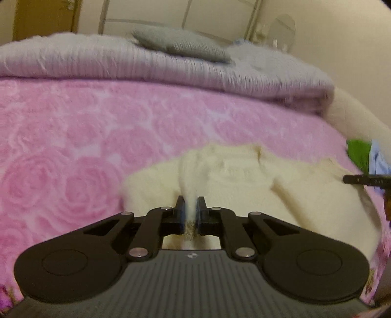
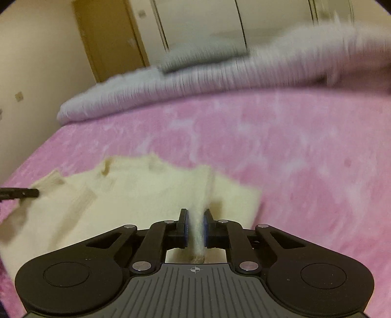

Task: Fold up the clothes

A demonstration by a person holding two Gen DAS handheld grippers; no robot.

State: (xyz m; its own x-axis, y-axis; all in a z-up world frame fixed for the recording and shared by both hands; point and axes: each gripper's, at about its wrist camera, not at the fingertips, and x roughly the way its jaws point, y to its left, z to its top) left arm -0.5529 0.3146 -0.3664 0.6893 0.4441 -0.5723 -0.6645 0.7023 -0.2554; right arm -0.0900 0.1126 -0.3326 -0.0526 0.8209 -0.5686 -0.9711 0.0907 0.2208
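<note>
We see the cream sweater (image 1: 244, 186) lying on the pink rose-pattern blanket (image 1: 73, 137). Left gripper (image 1: 191, 208) and right gripper (image 2: 195, 222) each pinch a fold of it. A folded lilac quilt (image 1: 146, 66) and grey pillow (image 1: 180, 44) lie behind, with wardrobe doors (image 2: 202, 22) beyond.

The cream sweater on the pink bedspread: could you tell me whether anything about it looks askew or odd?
Nothing looks damaged. The cream sweater lies rumpled and unevenly on the pink bedspread, with both the left gripper and right gripper pinching up ridges of fabric.
</note>
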